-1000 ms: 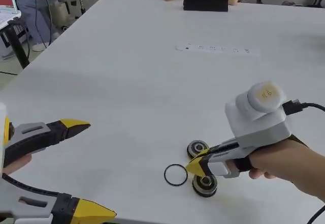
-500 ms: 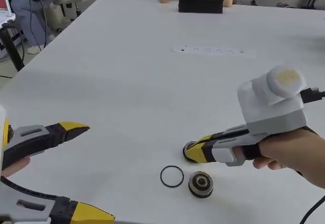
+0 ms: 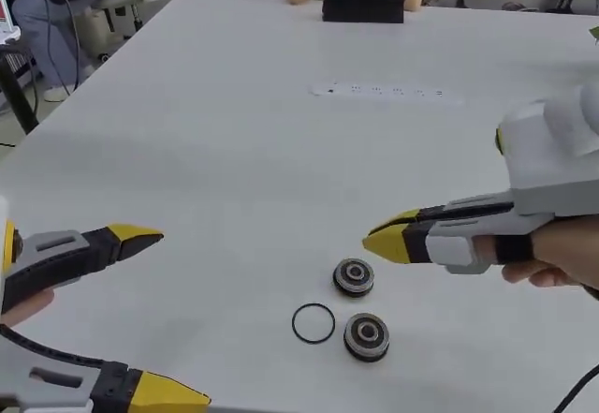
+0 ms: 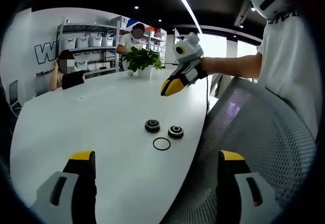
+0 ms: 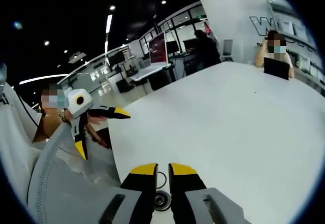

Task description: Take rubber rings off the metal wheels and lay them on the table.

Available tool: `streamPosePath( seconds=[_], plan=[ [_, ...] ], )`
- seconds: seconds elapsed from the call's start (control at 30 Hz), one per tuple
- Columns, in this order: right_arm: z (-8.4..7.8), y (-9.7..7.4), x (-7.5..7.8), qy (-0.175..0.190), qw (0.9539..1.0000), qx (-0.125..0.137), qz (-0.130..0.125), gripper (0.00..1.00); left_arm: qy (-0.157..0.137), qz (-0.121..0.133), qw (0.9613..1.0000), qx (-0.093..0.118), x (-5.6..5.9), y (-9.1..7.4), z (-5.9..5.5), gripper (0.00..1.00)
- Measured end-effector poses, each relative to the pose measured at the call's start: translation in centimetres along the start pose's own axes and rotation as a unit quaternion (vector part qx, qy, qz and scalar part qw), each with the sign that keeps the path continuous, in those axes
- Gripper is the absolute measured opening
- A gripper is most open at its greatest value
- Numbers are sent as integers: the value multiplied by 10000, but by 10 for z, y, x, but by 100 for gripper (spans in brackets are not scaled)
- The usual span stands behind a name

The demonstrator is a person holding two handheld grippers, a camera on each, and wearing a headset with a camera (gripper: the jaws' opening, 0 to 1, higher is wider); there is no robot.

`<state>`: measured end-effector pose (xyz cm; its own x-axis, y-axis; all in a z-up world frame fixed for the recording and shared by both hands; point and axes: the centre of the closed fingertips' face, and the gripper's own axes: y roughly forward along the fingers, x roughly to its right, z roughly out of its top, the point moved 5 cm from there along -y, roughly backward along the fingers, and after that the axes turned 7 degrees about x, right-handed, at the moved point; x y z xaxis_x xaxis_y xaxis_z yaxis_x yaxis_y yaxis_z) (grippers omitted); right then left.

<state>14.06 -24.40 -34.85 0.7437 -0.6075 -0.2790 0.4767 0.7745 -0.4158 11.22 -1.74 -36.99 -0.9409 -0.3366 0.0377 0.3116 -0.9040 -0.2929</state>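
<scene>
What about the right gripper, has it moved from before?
Yes. The right gripper was low between the far wheel and the near wheel. It has pulled back up and to the right in the head view, clear of both.

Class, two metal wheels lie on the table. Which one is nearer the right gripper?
The farther wheel, lying just below the right gripper in the head view; the other wheel lies closer to the person, beside the loose rubber ring.

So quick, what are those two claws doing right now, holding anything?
Left gripper: open, empty.
Right gripper: closed, empty.
</scene>
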Motion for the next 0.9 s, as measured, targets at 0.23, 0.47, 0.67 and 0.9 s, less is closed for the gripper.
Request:
streamPosePath(
  seconds=[0.23, 0.47, 0.67, 0.9],
  plan=[
    [0, -16, 8, 33, 9996, 290, -8, 8, -2, -22, 10000, 3, 1, 0, 3, 99],
    [-9, -22, 13, 116, 9993, 352, -5, 11, 34, -12, 10000, 67, -1, 1, 11, 99],
    [-24, -19, 16, 224, 9994, 245, 28, 12, 124, 6, 9999, 58, -2, 2, 20, 99],
    [-43, -14, 12, 271, 9995, -58, 177, 14, 213, -106, 9995, 197, 0, 6, 37, 99]
  ],
)
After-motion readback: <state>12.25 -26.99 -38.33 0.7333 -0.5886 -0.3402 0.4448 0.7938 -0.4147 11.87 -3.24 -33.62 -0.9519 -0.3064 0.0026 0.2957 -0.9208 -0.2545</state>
